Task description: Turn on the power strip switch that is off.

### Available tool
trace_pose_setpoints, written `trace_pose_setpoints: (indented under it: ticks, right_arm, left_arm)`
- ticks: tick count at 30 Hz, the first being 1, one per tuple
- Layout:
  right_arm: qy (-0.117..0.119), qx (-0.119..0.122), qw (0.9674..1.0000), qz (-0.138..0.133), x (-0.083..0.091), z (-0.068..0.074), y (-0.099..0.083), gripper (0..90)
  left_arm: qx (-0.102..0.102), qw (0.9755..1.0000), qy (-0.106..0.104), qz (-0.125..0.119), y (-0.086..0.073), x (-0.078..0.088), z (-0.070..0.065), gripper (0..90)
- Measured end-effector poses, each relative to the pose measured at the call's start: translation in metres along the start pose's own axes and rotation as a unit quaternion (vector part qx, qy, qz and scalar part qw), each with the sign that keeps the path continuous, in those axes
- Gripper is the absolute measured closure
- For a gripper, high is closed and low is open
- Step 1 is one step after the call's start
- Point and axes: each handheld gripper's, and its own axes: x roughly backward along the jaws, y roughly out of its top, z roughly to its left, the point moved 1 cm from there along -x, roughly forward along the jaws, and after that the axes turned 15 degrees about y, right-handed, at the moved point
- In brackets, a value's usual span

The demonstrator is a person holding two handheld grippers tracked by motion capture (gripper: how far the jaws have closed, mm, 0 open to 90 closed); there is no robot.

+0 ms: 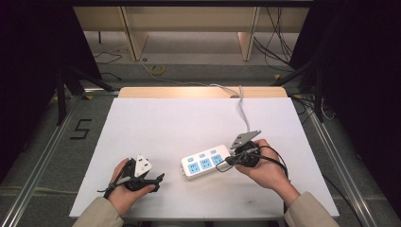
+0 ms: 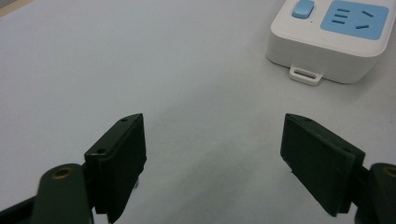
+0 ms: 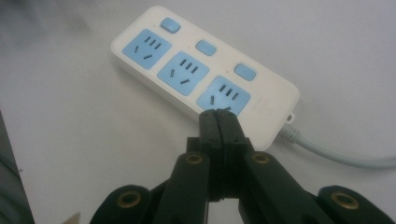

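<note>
Power strip [image 3: 201,79] meets closed right tongs [image 3: 218,116]; high view adds cable [image 1: 242,111].

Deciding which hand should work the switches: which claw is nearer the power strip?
Right. The right claw is at the power strip's cord end; the left claw sits well short of its other end.

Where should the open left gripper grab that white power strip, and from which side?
Probably across the narrow width of the power strip, at its near free end with the small hanging tab, coming from above. It lies flat, and the left gripper stands open. The cord leaves the far end.
</note>
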Motion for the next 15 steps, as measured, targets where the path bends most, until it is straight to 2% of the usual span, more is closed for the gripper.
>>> trace_pose_setpoints:
  ticks: [15]
  right_arm:
    - [0.005, 0.006, 1.0, 0.005, -0.007, 0.001, 0.011, 90.0]
  left_arm:
    - [0.0, 1.0, -0.001, 0.0, 0.0, 0.0, 0.0, 22.3]
